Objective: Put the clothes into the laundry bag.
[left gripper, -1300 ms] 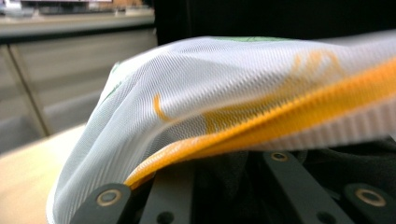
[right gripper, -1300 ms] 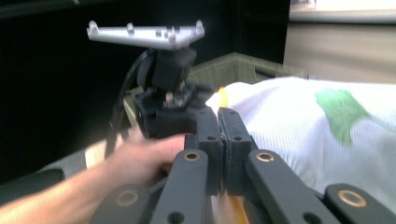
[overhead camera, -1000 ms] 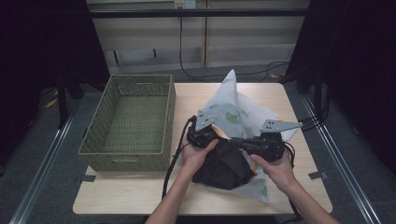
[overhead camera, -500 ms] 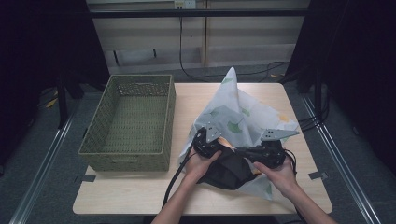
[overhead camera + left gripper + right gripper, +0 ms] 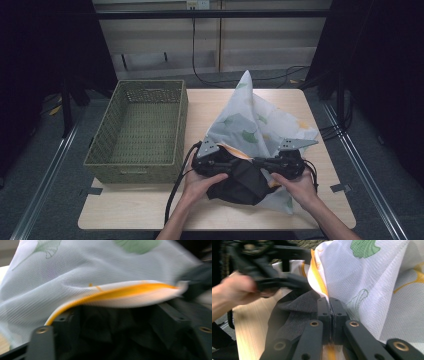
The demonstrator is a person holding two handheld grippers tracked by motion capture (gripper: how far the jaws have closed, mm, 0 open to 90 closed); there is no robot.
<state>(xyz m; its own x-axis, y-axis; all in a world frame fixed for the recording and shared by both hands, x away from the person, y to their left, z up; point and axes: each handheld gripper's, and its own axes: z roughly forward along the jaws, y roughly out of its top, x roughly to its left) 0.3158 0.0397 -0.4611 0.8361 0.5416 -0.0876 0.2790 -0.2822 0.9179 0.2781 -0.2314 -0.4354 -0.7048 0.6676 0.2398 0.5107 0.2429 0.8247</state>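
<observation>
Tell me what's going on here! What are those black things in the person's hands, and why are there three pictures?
A person sits at a wooden table and holds a tool in each hand, a hand-held gripper with two black jaws that pinch like tongs. One picture comes from a camera high above the table. The other two come from little cameras riding on each tool, looking along its jaws.

On the table stands a green woven basket. Beside it is a white mesh bag with green leaf prints and an orange edge, and a black cloth sits at its opening.

The right hand-held gripper is shut on the mesh bag's orange edge, holding it up. The left hand-held gripper has just been opening its jaws; they stand apart by the black cloth, under the bag's edge, pinching nothing.
</observation>
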